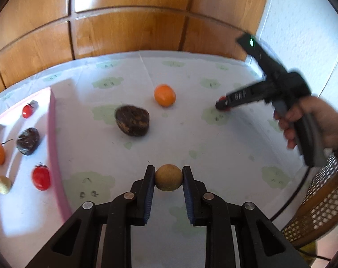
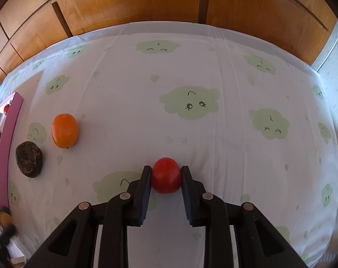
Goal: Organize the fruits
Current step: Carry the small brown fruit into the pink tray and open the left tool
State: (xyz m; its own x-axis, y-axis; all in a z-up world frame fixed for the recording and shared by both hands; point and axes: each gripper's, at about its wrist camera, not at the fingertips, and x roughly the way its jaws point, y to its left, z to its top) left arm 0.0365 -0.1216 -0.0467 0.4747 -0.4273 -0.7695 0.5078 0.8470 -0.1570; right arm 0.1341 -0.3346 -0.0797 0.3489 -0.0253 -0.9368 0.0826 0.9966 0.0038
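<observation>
Your left gripper (image 1: pixel 169 177) is clamped on a small round tan-brown fruit (image 1: pixel 169 178), held across its middle just right of the pink-rimmed white tray (image 1: pixel 54 134). It looks light and firm; a smooth ball like that could roll out, so keep the pads on its widest part. Your right gripper (image 2: pixel 166 178) pinches a smooth red tomato (image 2: pixel 166 176), farther right of the tray; likely softer, so squeeze gently. Loose beside the tray: one orange fruit (image 1: pixel 164 95), one dark brown lumpy fruit (image 1: pixel 132 120). Inside it I count two tomatoes, one dark fruit, one tan one, two orange.
</observation>
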